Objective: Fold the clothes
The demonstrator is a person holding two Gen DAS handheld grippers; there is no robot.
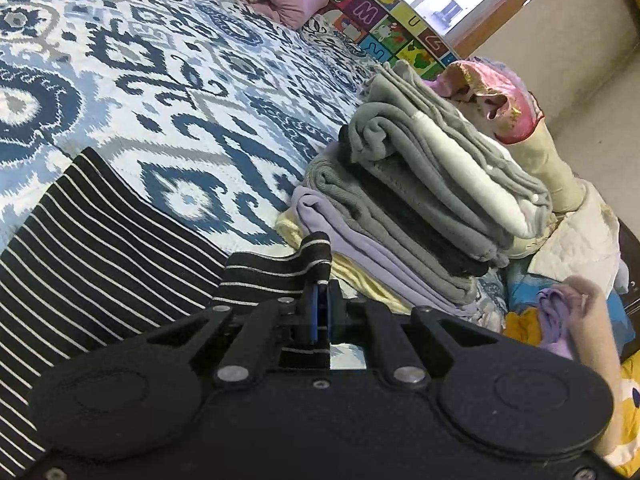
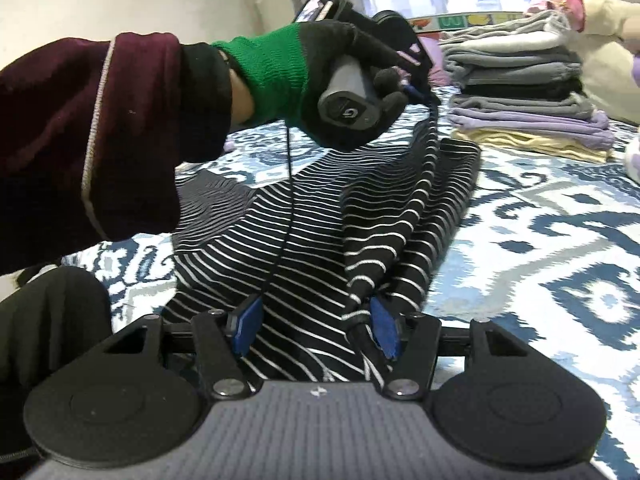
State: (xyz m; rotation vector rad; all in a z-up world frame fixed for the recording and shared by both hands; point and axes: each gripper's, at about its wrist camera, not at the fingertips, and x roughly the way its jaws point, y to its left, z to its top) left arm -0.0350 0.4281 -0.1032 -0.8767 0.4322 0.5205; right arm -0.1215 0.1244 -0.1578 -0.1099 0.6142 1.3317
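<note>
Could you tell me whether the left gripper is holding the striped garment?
Yes, the left gripper is shut on a fold of the striped garment.

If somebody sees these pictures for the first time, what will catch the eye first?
First, the black striped garment, spread on the blue patterned bedspread in the foreground. The left gripper is shut on a fold of it. Behind, to the right, stands a neat stack of folded clothes in grey, black, lilac and yellow.
</note>
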